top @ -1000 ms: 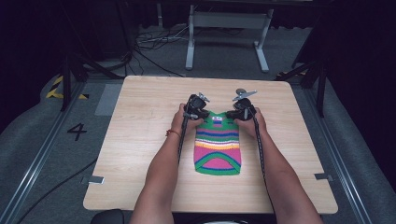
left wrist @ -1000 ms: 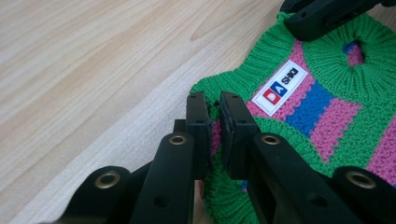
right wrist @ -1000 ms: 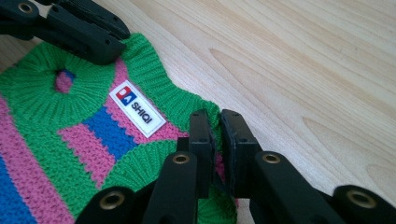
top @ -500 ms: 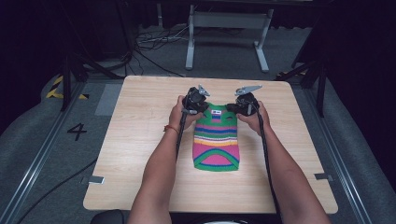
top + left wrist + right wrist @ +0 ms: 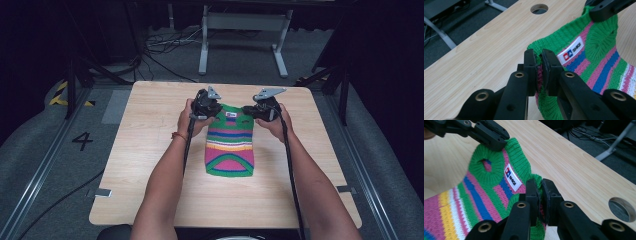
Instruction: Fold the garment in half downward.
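1. My left gripper (image 5: 216, 108) has its two black jaws clamped narrow on the green ribbed top edge of a small knitted sweater (image 5: 230, 145) striped in green, pink, blue, yellow and white.
2. My right gripper (image 5: 252, 111) pinches the same green top edge at the opposite corner, jaws just as narrow, with knit squeezed between the pads (image 5: 534, 195).
3. The striped sweater sits near the middle of the light wooden table (image 5: 150, 150), a little towards the far edge; its top edge is raised between my two grippers while its pink and green hem lies flat on the wood, towards the near edge.
4. A white label (image 5: 570, 52) with red and blue marks is sewn just below the green collar, between my two grips.
5. In the left gripper view, a round hole (image 5: 539, 8) in the table top shows beyond the sweater.
6. My forearms come in from the near edge, one on each side of the sweater.
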A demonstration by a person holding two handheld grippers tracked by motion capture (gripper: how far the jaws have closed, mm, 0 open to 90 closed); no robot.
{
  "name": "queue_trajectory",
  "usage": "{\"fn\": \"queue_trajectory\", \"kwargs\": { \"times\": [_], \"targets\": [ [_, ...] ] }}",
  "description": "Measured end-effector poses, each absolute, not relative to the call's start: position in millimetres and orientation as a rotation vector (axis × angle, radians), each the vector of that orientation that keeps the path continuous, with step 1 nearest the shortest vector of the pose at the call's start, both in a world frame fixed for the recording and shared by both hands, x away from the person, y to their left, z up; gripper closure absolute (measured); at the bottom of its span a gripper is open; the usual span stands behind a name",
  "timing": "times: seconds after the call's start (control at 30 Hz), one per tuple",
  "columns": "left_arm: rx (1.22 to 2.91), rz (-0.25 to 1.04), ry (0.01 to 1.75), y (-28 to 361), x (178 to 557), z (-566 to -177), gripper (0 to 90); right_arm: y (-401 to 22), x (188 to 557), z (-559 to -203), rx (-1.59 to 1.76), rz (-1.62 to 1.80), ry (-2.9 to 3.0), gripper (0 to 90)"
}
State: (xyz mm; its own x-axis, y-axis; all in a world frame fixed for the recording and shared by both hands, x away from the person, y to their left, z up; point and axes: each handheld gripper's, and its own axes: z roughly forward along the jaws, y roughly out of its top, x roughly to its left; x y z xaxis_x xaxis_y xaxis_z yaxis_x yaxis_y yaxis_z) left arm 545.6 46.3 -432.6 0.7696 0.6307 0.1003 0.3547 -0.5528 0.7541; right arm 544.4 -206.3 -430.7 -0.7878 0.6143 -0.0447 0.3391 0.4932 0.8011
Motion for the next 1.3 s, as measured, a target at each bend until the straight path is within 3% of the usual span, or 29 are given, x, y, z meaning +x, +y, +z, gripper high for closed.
{"fn": "queue_trajectory", "kwargs": {
  "times": [0.73, 1.3],
  "targets": [
    [2.209, 0.479, 0.478, 62, 492, -414, 82.9, -218, 499, -420, 0.621, 1.322, 2.443, 83.8],
    [2.260, 0.381, 0.354, 69, 450, -436, 82.5, -214, 451, -430, 0.450, 1.294, 2.567, 82.2]
  ]
}}
